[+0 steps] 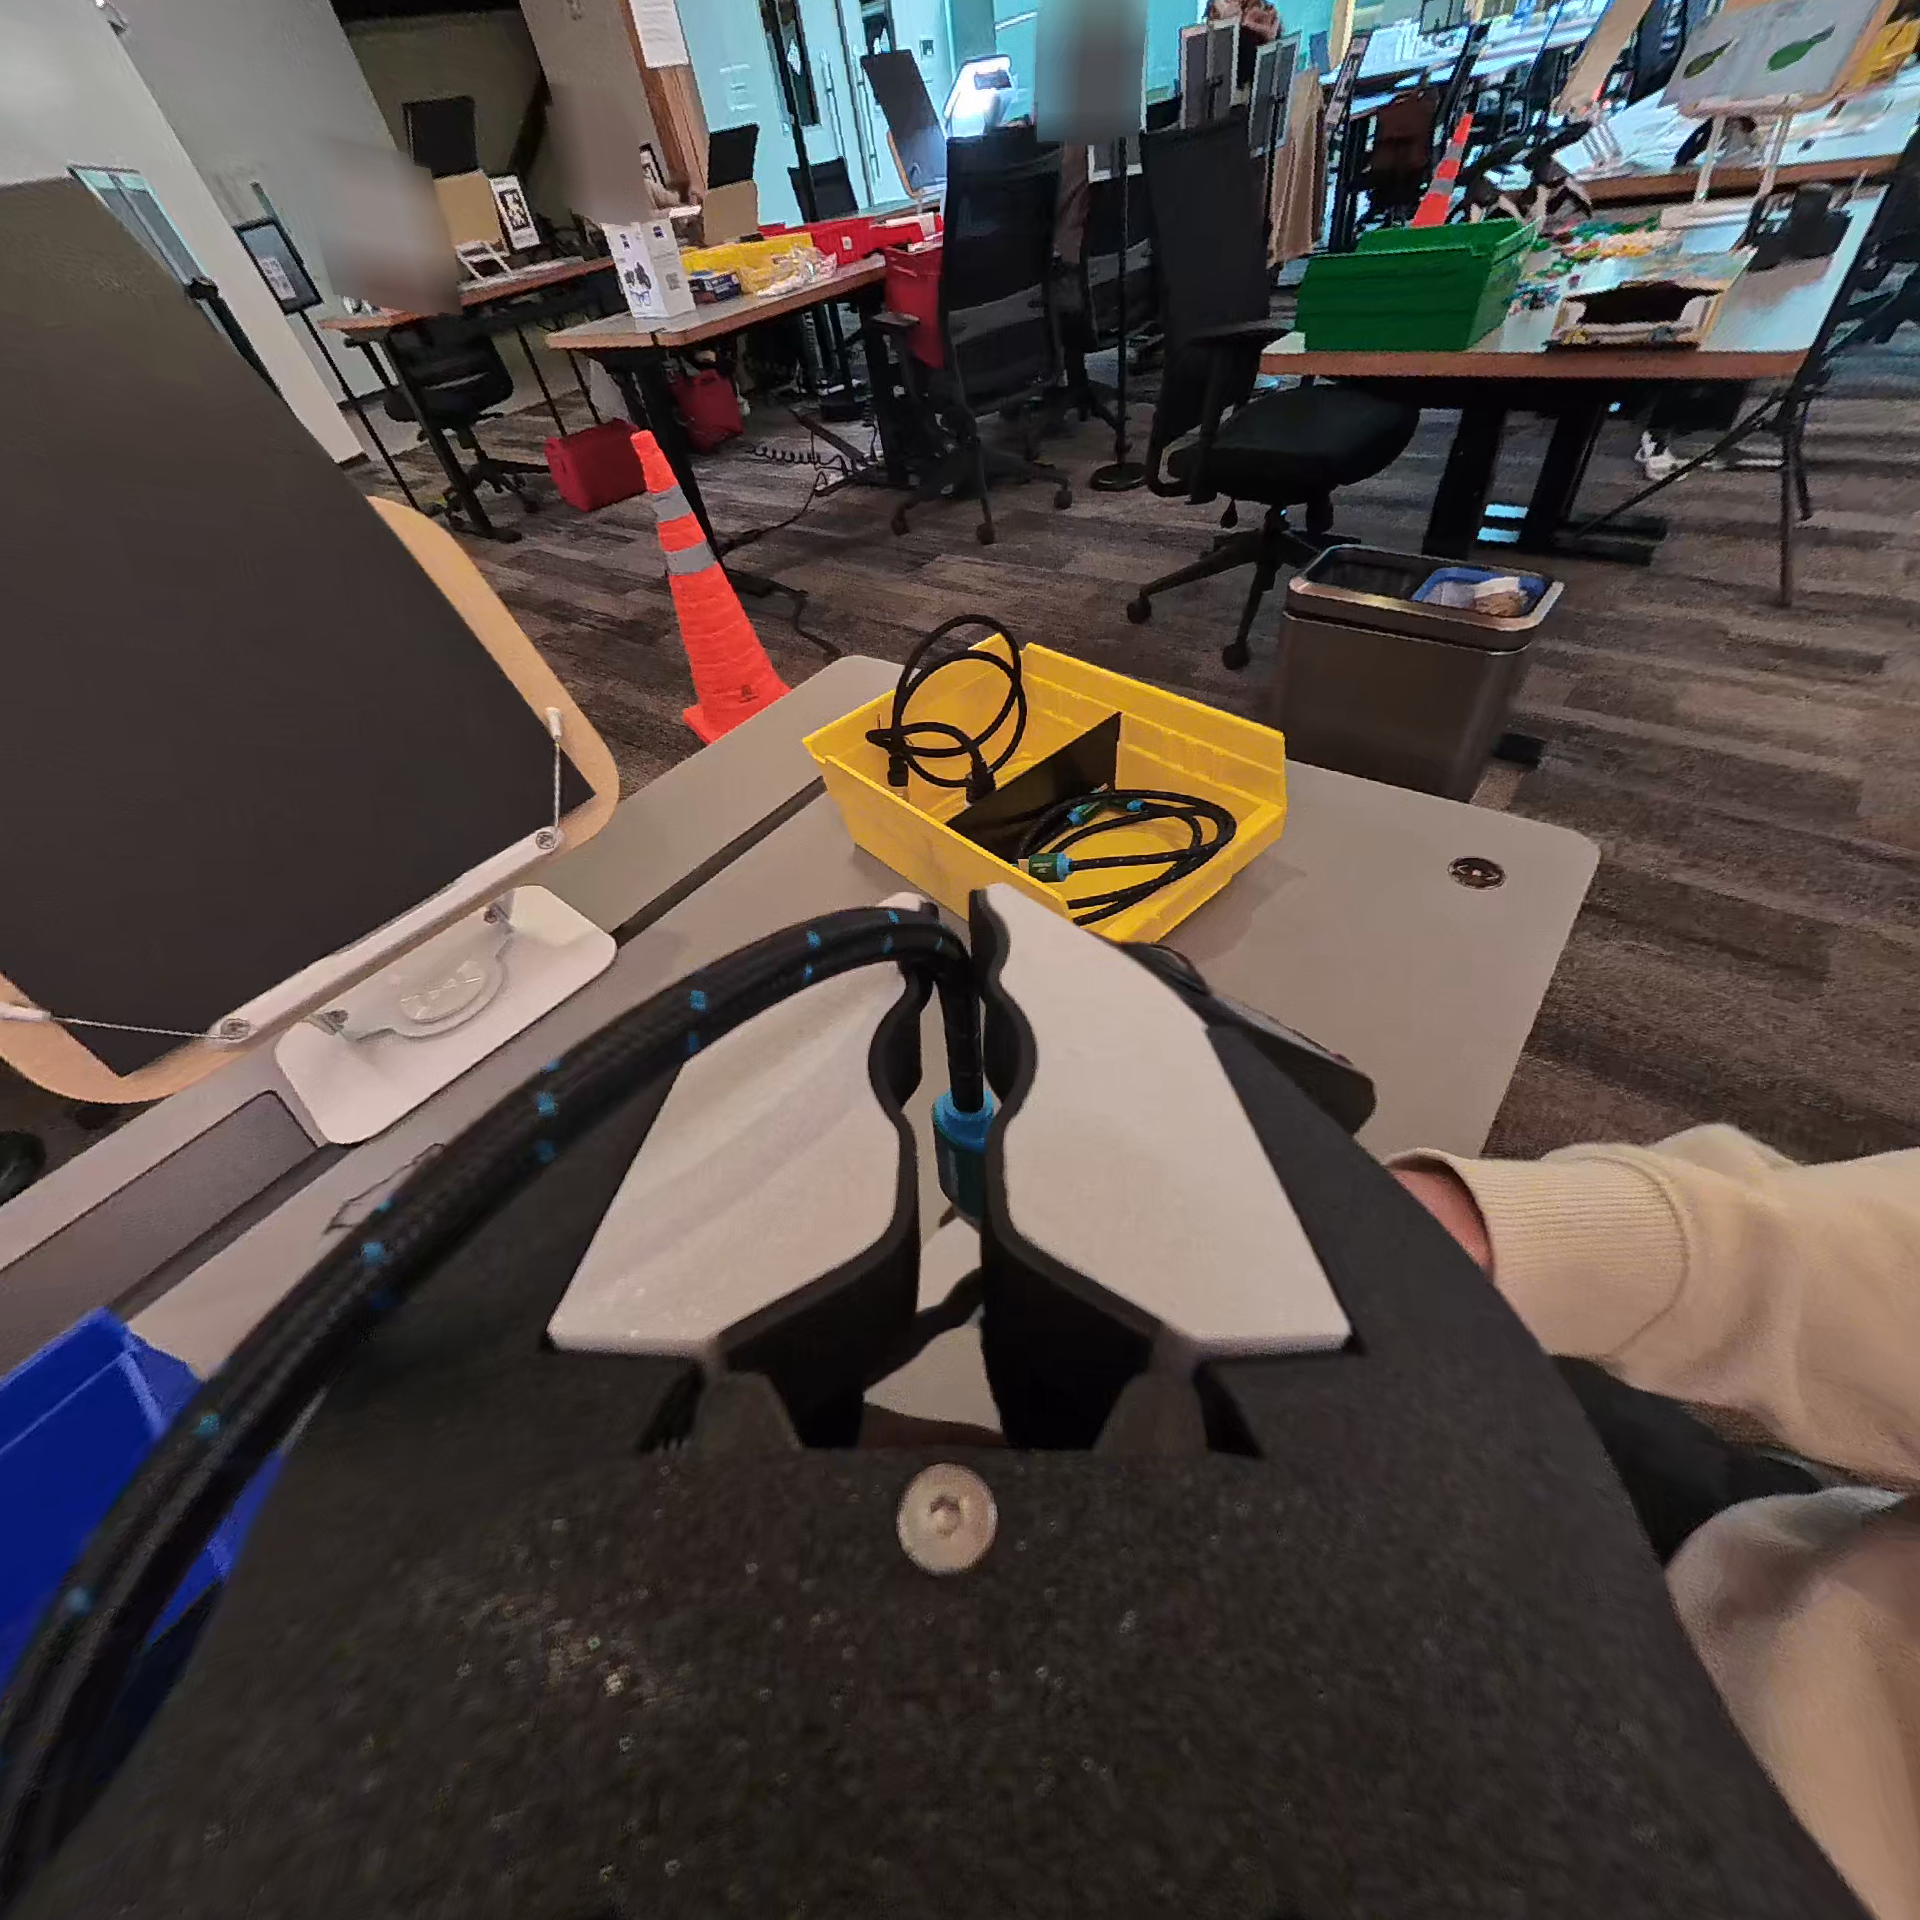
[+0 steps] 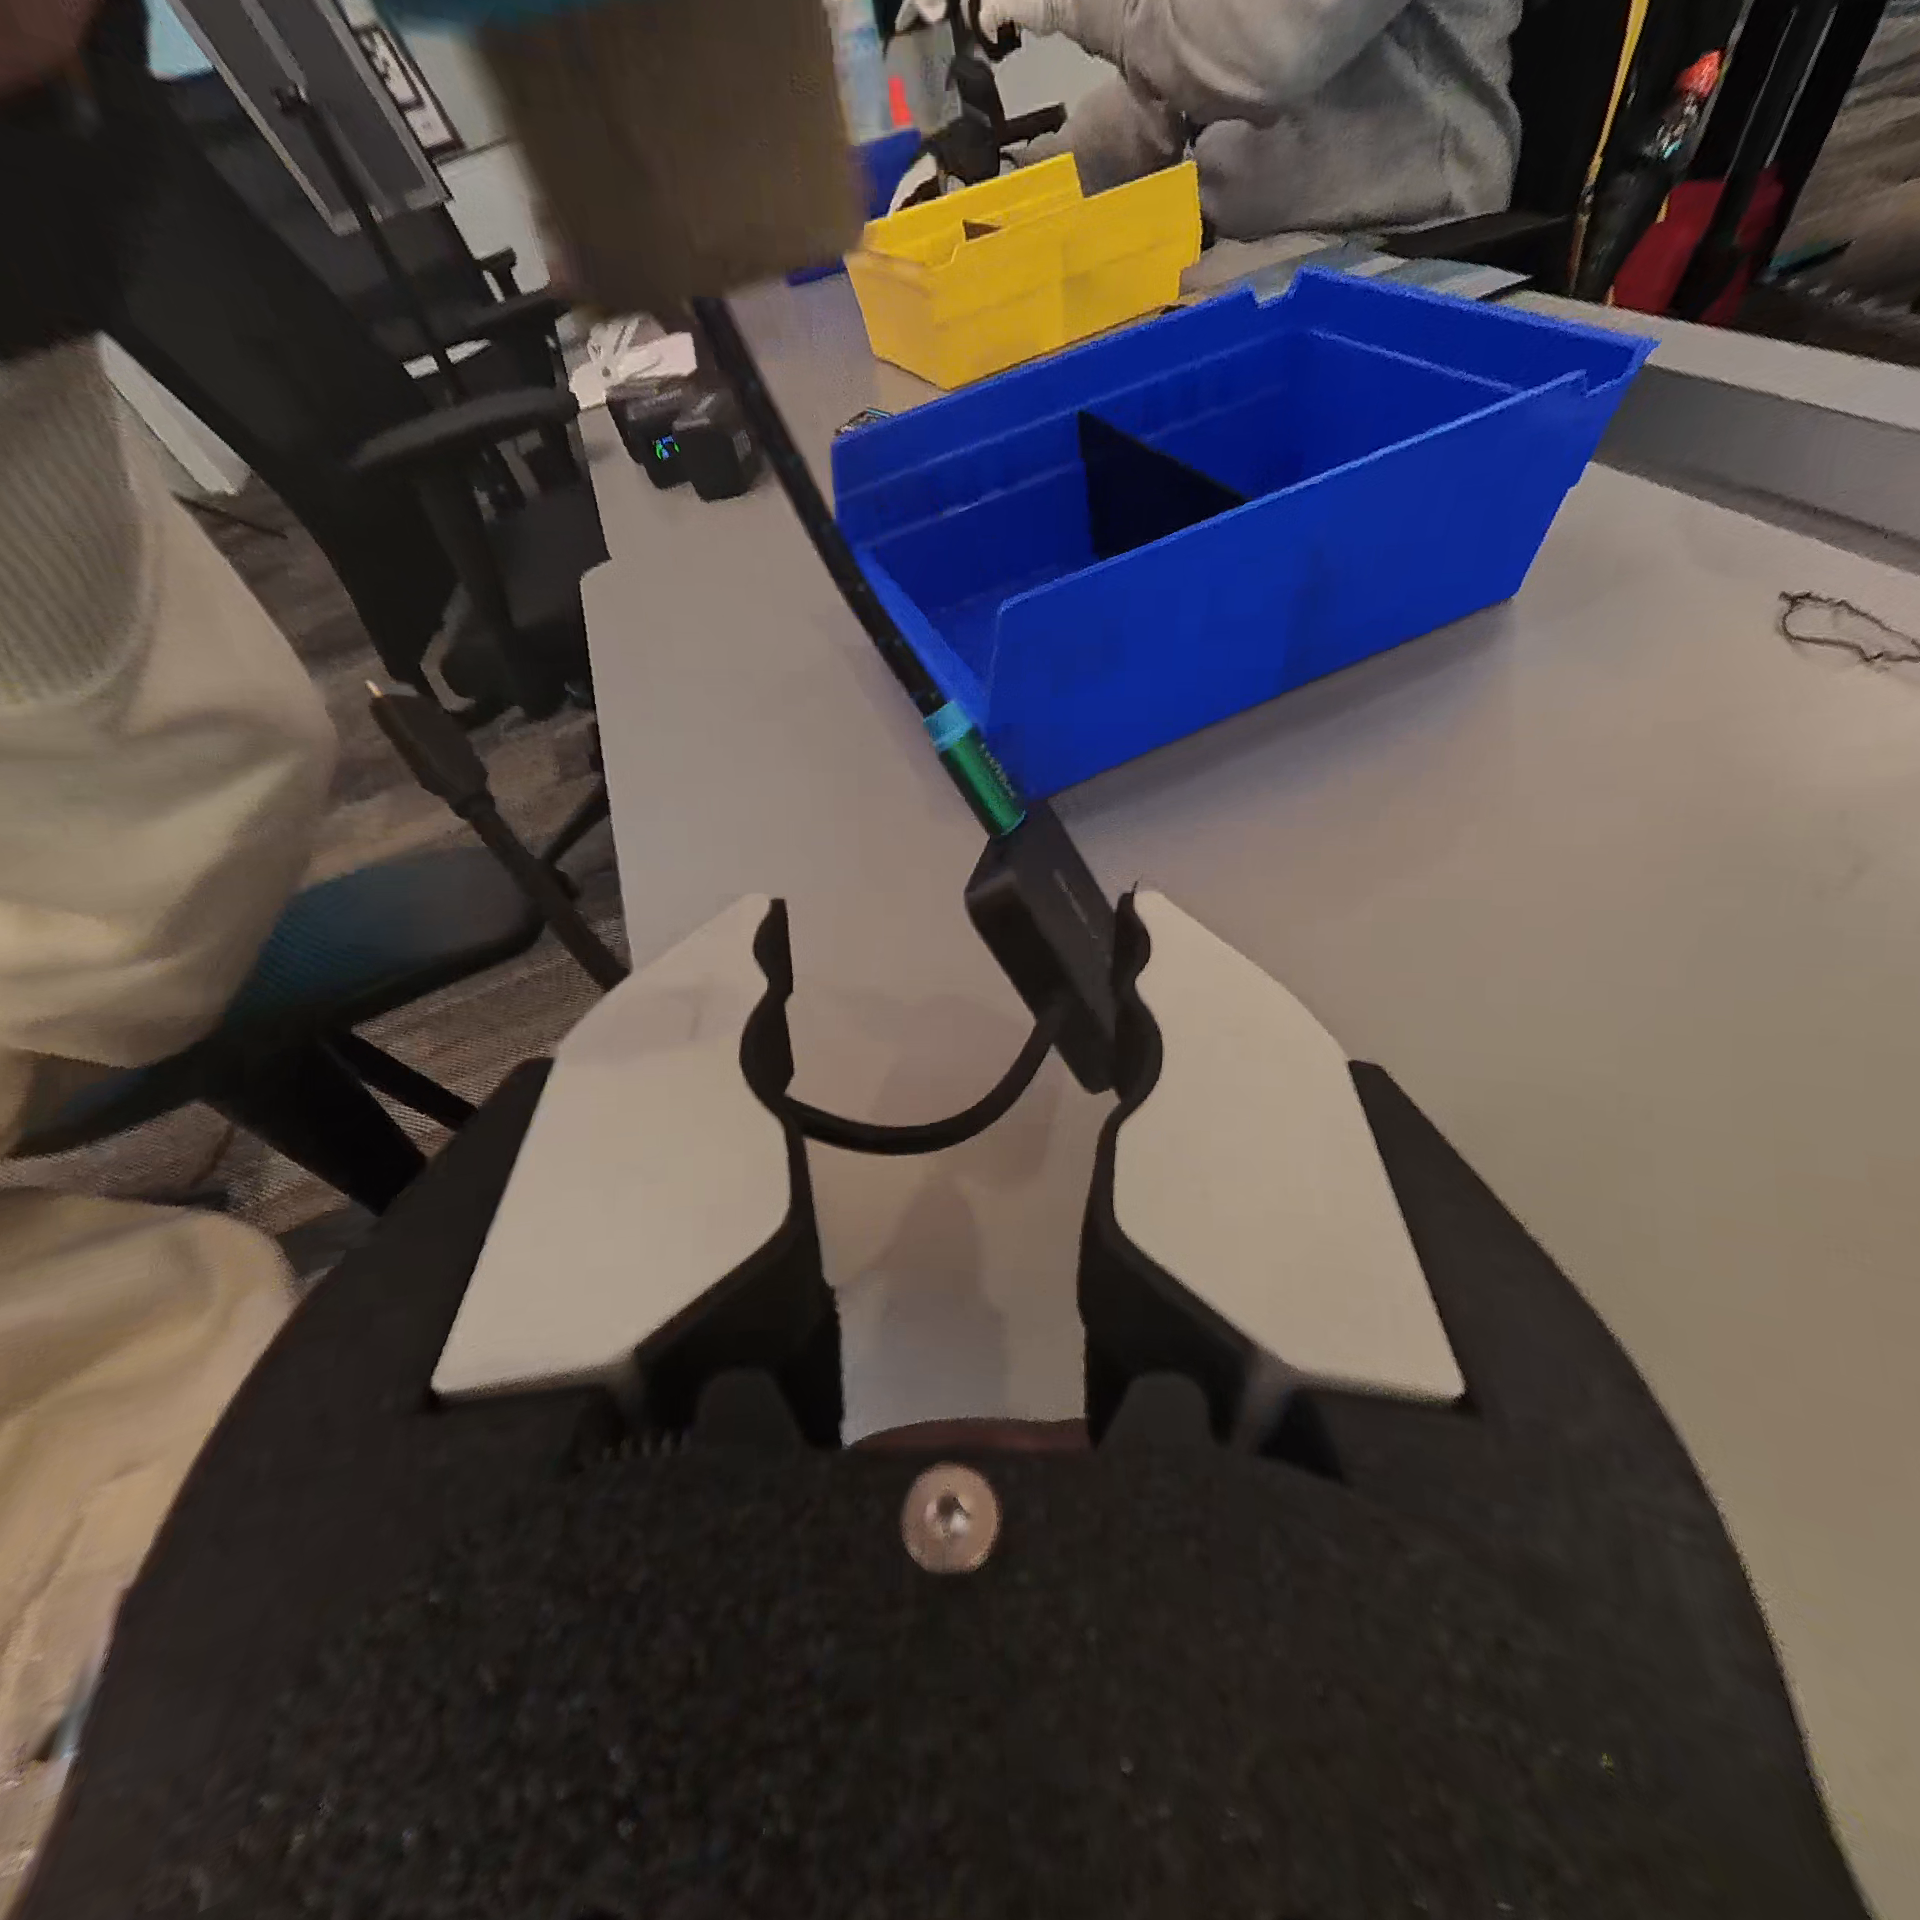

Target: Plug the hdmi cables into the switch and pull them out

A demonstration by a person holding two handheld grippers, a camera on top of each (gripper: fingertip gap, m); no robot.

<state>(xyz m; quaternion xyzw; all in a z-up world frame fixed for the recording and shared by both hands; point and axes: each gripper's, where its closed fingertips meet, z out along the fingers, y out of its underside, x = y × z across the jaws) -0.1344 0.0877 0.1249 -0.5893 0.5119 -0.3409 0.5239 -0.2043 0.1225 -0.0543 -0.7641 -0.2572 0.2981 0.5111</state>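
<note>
Black switch (image 2: 1049,935) points away toward blue bin (image 2: 1299,623).

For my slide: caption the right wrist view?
Open right gripper beside black switch, HDMI cable plugged in.

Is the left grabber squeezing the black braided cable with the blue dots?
Touching. The left wrist view shows the left gripper shut on the black braided cable with blue flecks, its blue collar pinched between both fingers.
</note>
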